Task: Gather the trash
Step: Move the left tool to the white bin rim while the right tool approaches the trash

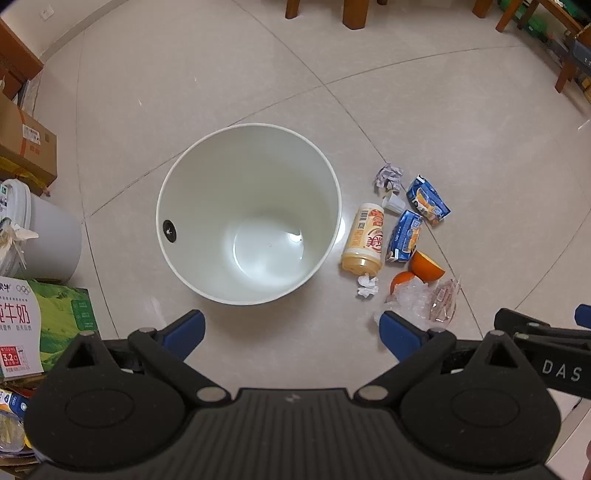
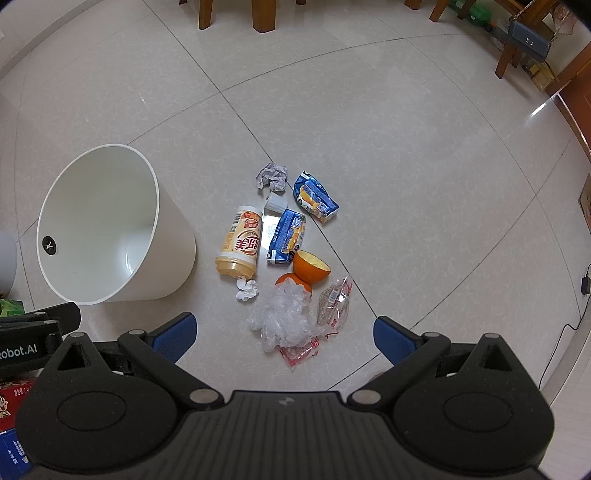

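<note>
A white bin stands on the tiled floor with nothing inside. To its right lies a heap of trash: a yellow bottle, two blue cartons, orange peel halves, crumpled paper, a small white cup, a tissue wad and clear plastic bags. My left gripper hovers open above the bin's near edge. My right gripper hangs open above the plastic bags, holding nothing.
Cardboard boxes, a milk carton case and a grey pail crowd the left side. Wooden chair legs stand at the far edge, more furniture at far right. A black cable runs along the right.
</note>
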`<action>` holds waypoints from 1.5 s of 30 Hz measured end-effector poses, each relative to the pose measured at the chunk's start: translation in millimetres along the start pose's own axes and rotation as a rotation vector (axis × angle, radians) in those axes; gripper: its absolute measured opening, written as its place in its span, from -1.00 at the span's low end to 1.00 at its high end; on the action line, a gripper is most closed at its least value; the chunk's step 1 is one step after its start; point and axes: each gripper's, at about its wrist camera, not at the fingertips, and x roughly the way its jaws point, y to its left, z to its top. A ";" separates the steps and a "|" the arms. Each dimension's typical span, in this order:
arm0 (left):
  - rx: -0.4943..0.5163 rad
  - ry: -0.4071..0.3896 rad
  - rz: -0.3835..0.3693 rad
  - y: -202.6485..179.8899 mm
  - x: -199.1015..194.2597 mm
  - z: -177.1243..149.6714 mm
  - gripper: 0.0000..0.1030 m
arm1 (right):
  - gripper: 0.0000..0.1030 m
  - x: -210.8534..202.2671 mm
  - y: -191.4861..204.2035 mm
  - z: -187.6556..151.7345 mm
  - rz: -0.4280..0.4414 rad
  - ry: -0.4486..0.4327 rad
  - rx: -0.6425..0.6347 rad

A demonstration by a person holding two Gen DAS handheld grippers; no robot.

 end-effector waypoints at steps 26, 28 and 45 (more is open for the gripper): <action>0.016 -0.010 0.014 -1.7 5.9 2.8 0.94 | 1.00 3.4 -0.4 -1.2 -0.002 0.002 0.003; 0.021 -0.020 0.016 -2.9 6.2 2.1 0.94 | 1.00 3.8 -0.1 -1.5 -0.003 0.001 0.002; -0.038 -0.031 0.025 17.5 30.8 4.0 0.94 | 1.00 24.2 19.6 5.6 -0.014 0.001 -0.029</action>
